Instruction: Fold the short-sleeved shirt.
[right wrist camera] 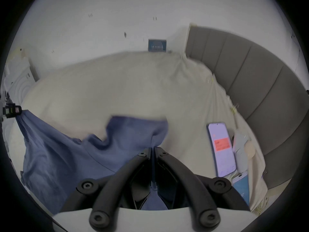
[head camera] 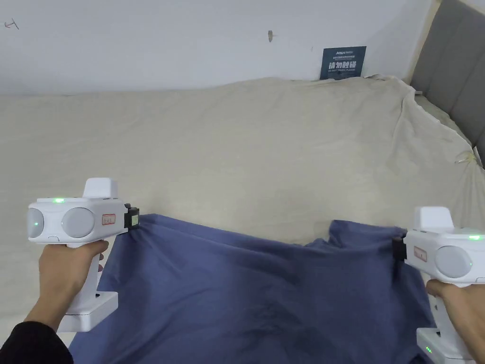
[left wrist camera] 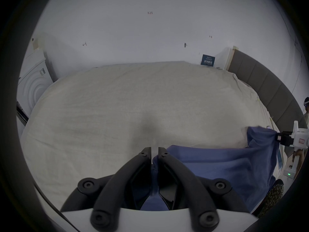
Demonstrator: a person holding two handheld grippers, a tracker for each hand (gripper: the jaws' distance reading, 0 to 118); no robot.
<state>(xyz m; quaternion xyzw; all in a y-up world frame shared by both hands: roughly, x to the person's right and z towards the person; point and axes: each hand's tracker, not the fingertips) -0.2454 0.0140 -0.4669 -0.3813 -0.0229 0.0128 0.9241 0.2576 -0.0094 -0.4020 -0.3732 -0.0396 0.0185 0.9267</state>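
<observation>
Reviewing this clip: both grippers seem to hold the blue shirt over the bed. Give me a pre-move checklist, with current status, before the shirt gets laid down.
1. Left gripper clamped on the shirt: ok, cloth runs between its jaws.
2. Right gripper clamped on the shirt: ok, jaws closed on a pinch of cloth.
3. Shirt stretched between the grippers: not ok, the top edge sags and a flap bunches near the right gripper.
4. Landing area on the bed sheet: ok, bare and fairly smooth.
5. Phone beside the right gripper: ok, apart from the shirt.
6. Which shirt corners are held: cannot tell.
</observation>
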